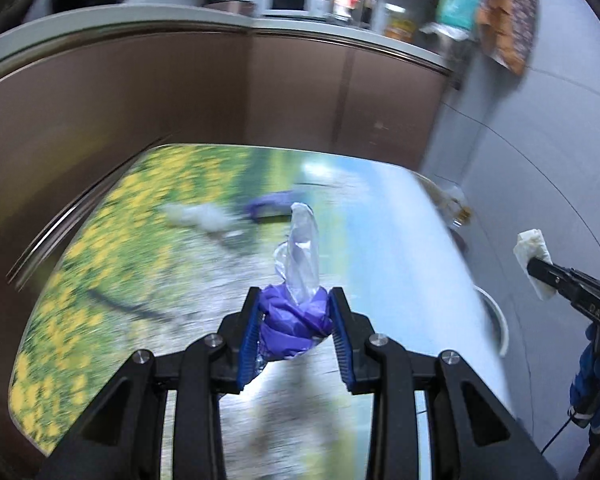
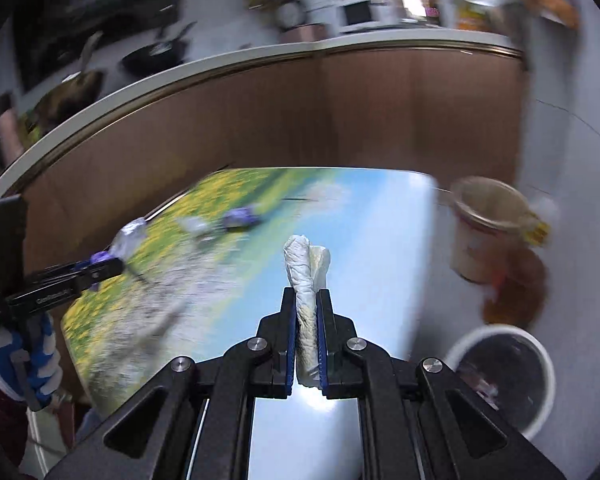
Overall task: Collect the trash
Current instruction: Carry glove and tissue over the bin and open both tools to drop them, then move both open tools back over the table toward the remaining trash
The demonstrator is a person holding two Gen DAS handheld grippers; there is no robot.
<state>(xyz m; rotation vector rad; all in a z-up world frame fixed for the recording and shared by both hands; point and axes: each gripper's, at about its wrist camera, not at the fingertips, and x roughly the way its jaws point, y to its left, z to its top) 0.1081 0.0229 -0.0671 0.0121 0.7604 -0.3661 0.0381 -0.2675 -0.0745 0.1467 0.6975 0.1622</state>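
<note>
My left gripper is shut on a purple glove with clear plastic and holds it above the table with the flower-field print. My right gripper is shut on a crumpled white paper napkin above the table's right part. The right gripper with its napkin also shows at the right edge of the left wrist view. The left gripper with its glove shows at the left of the right wrist view. More trash lies on the table: a purple item and a crumpled grey-white piece.
A white-rimmed trash bin with a dark liner stands on the floor at the table's right. A tan cup and a brown item are beside it, blurred. A brown counter front runs behind the table.
</note>
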